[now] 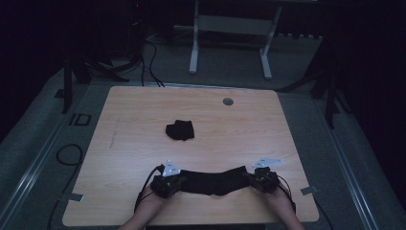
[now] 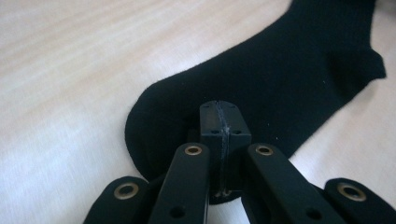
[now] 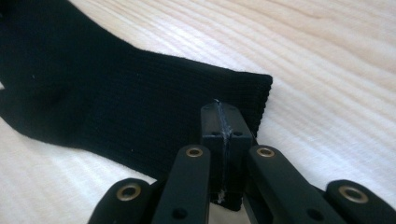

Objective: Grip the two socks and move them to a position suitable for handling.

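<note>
Both grippers sit at the near edge of the wooden table [image 1: 124, 120], one at each end of a long black sock [image 1: 214, 180]. From the high view, the left gripper [image 1: 178, 181] is at the sock's left end and the right gripper [image 1: 250, 177] is at its right end — the sock lies flat between them, stretched out in a low curve.

In the left gripper view, the two black jaws are pressed tight together at the rounded toe end of the sock [image 2: 261, 79]. They sit right on the cloth there, pinching its edge.

In the right gripper view, the jaws are also squeezed together with no gap. They pinch the straight, ribbed cuff end of the sock [image 3: 121, 98], near its corner.

A person's hands come in from the bottom of the high view, one on each gripper.

Farther back, near the middle of the table, lies a small black bundle [image 1: 180, 130] — well apart from the long sock.
</note>
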Demonstrator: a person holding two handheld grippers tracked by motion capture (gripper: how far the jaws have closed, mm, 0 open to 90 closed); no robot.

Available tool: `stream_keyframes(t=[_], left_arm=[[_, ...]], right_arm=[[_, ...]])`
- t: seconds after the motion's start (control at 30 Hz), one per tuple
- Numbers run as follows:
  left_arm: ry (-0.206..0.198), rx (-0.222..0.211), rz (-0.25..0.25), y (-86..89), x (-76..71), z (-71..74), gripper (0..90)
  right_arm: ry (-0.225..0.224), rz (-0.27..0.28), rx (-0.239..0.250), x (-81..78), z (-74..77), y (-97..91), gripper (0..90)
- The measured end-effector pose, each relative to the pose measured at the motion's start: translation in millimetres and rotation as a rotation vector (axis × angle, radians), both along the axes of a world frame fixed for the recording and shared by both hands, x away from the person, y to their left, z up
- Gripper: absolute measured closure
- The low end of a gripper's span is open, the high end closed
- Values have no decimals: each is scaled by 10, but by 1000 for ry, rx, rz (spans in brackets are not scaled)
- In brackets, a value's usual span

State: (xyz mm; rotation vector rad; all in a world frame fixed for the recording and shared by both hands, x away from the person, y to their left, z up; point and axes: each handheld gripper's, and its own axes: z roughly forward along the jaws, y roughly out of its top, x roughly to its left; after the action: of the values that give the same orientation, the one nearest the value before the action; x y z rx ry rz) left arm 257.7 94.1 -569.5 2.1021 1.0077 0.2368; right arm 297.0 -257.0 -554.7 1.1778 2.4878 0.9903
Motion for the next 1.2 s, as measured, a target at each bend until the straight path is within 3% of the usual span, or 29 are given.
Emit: stream_keyframes(t=[0.23,0.73,0.8,0.83,0.97,1.07,1.13,1.2], left_arm=[[14,-25,-10,88,-189,-17,897],[-15,-29,6,100,-9,-36,896],[-10,-35,6,106,-9,-35,895],[-16,-62,-8,117,-14,-28,885],[-103,-149,-10,184,-77,81,642],[-131,-157,13,269,-87,189,552],[-154,-144,36,342,-86,212,539],[-148,-140,54,415,-71,202,491]], right_arm=[[-21,7,4,-198,-21,40,894],[-25,-5,13,-78,-30,40,877],[-20,-5,16,-85,-26,43,860],[-11,-1,25,-85,-21,43,843],[-27,13,54,-116,83,66,763],[-51,34,103,-81,249,109,695],[-73,43,125,-29,358,158,636],[-90,60,142,59,481,251,574]])
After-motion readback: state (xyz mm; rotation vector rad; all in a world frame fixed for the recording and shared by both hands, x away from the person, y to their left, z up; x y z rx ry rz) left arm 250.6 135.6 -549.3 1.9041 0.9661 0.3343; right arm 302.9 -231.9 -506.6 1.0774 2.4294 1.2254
